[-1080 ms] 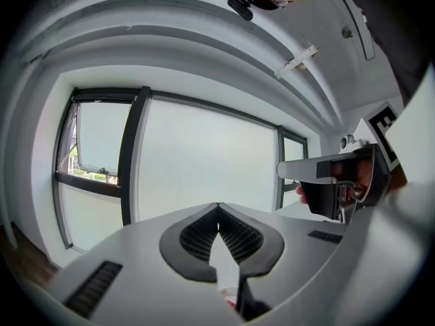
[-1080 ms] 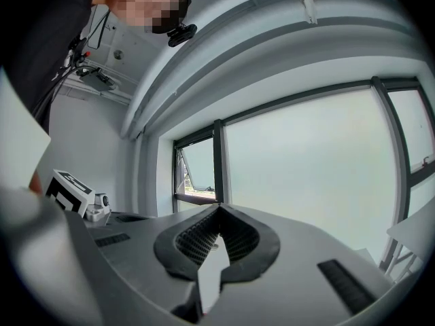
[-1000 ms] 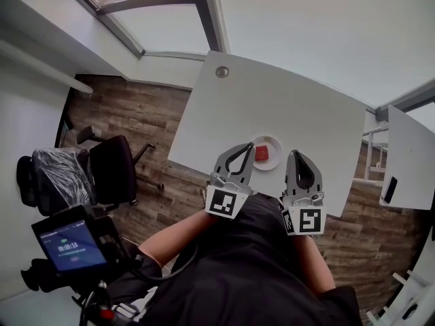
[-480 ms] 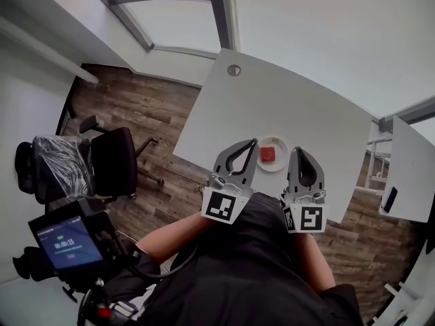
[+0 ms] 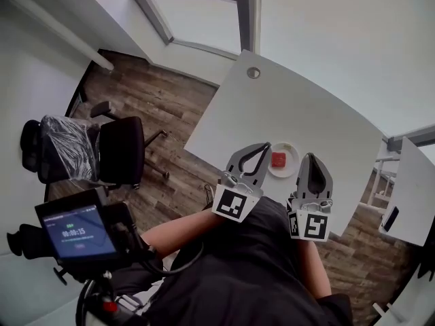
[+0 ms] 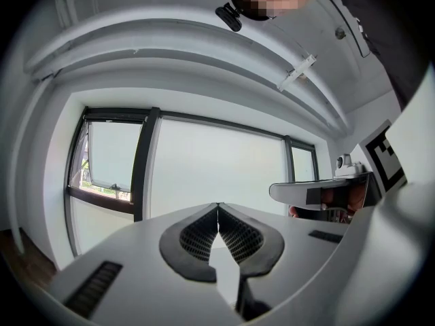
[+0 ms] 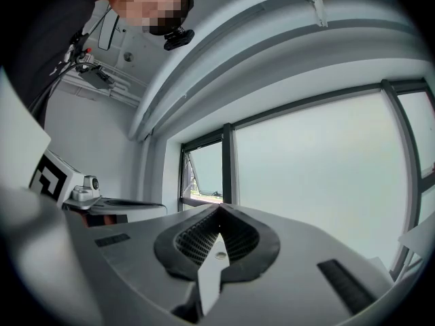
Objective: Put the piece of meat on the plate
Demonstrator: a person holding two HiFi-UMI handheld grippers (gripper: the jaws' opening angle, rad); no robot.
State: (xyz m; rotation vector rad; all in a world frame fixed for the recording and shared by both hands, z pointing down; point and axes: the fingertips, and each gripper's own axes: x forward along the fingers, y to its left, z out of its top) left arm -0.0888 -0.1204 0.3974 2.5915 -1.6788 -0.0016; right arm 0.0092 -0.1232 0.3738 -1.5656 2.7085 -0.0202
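**A:** Piece of meat (image 5: 278, 159)?

**B:** Red, squarish, lying on the small white plate (image 5: 291, 151), about in its middle.

**A:** And the plate?

**B:** On the white table (image 5: 299, 107), close to the near edge, well apart from the round grommet (image 5: 253, 73) at the far side.

**A:** Left tongs (image 6: 217, 207)?

**B:** Pressed together right up to the tip, with nothing pinched. Pointing level toward the window in their own view. From the head view, just left of the plate's rim; touching it or not, impossible to say from there.

**A:** Right tongs (image 7: 219, 210)?

**B:** Closed as well and empty. Just right of the plate in the head view, clear of the meat. So the plate sits between the two tips.

**A:** Anything off the table?

**B:** Black office chair (image 5: 121, 151) on the wooden floor (image 5: 170, 107) to the left. Lower left, close to the camera, a small screen (image 5: 75, 231) lit blue with digits, too small to read. At the right edge, part of a second white table (image 5: 411, 182).
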